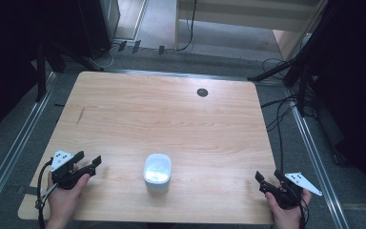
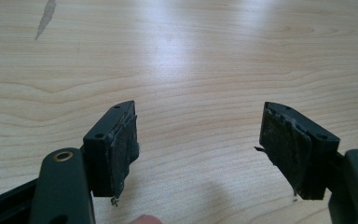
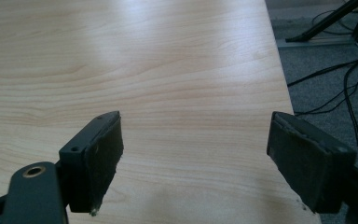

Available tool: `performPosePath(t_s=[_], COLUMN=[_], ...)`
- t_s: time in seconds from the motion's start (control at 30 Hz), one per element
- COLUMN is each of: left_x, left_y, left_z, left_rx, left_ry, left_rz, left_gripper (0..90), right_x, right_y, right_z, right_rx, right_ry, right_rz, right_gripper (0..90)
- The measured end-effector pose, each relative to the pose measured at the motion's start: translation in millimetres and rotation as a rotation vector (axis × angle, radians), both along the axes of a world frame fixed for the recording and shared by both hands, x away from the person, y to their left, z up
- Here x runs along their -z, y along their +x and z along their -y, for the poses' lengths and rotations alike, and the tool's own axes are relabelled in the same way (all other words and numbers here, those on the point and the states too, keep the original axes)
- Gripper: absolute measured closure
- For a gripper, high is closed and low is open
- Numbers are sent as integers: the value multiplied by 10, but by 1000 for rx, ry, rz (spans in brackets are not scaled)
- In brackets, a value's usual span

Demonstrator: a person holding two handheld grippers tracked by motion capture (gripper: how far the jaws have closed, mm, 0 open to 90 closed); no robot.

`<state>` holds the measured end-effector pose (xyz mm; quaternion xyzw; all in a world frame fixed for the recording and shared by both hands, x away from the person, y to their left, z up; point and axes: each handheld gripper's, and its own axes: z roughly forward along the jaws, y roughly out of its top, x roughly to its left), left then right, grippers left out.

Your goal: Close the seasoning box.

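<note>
Left hand-held gripper (image 1: 88, 161) agape, white container (image 1: 157, 172) between, right hand-held gripper (image 1: 266, 180) agape

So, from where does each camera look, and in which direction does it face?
High view: above the person's side, facing forward and down on the light wooden table; both hands and grippers show.
Left gripper view: rides the left gripper, facing along its black fingers over the tabletop.
Right gripper view: rides the right gripper, facing the table's edge.
All share the table.

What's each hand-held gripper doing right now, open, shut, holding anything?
Left hand-held gripper: open, holding nothing, bare table between the jaws.
Right hand-held gripper: open, holding nothing.
</note>
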<state>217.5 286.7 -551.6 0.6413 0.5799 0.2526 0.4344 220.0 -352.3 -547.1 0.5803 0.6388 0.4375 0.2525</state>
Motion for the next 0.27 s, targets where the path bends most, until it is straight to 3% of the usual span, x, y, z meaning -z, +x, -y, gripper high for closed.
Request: performPosePath(t_s=[0.27], left_x=[0], left_y=[2], left_z=[0], left_rx=[7], left_ry=[-2], left_rz=[3], left_gripper=[319], right_x=[5], right_y=[20], right_z=[14], right_rx=[3], right_ry=[15], right_rz=[-21], right_gripper=[192])
